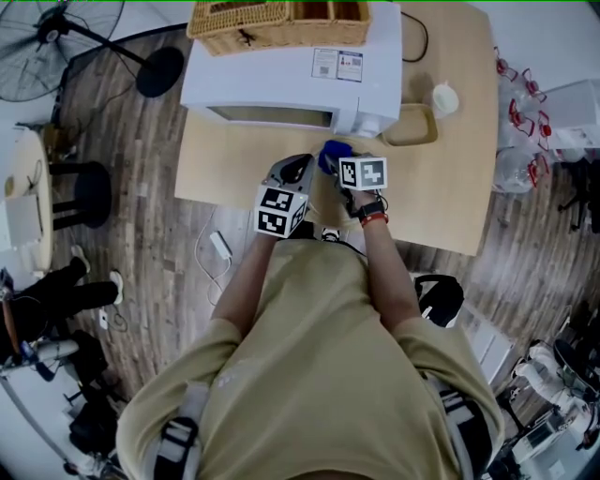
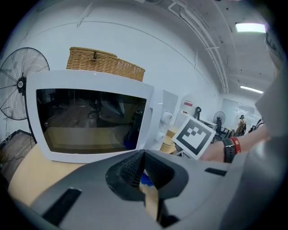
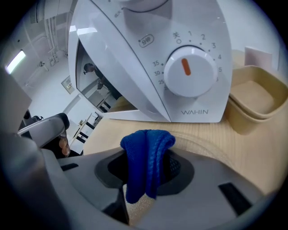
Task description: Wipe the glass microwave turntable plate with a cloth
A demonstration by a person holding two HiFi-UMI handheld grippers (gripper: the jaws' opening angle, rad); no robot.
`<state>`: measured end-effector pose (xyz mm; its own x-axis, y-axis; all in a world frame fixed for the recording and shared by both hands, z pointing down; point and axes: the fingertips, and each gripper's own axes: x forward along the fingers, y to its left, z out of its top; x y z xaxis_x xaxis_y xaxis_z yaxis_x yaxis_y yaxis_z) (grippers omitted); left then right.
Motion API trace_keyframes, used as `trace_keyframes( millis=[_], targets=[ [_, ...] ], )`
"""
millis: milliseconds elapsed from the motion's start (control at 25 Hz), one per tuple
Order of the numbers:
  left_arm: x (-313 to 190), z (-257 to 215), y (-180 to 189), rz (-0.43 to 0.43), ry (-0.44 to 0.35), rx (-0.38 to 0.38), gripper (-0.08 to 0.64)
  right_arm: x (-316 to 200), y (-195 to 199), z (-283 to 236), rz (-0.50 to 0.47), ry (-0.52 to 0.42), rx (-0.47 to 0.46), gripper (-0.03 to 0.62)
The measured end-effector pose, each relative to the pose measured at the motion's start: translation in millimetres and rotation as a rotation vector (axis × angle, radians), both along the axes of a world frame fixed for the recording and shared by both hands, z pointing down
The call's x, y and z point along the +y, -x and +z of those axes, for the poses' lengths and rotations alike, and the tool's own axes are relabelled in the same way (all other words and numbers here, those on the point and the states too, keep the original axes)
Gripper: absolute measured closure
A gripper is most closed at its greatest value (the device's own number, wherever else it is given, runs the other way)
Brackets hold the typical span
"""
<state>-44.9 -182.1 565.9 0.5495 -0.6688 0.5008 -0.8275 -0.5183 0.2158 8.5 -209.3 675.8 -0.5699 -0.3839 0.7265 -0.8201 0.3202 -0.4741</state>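
The microwave (image 1: 291, 80) sat on the table (image 1: 450, 187), a basket (image 1: 277, 23) on top, a tray (image 1: 410, 125) just right. The left gripper (image 1: 298, 171) and right gripper (image 1: 332, 157) were in front.

Tan T-shirt (image 1: 309, 375), black watch (image 1: 368, 208), red wristband (image 1: 375, 220)

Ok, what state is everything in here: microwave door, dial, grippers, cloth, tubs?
microwave door: shut.
timer dial: mark pointing up, near the scale's start.
left gripper: shut, empty.
right gripper: shut on the blue cloth.
blue cloth: bunched, draped over the jaws.
beige tubs: nested, top one empty.
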Motion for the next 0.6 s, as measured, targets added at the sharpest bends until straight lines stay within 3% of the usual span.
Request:
trace_keyframes(
  millis=[600],
  targets=[
    [8.4,4.5,-20.8,0.046,0.014,0.010,0.541,1.9,-30.1,-2.0,0.067,-0.015,0.018,0.446]
  ],
)
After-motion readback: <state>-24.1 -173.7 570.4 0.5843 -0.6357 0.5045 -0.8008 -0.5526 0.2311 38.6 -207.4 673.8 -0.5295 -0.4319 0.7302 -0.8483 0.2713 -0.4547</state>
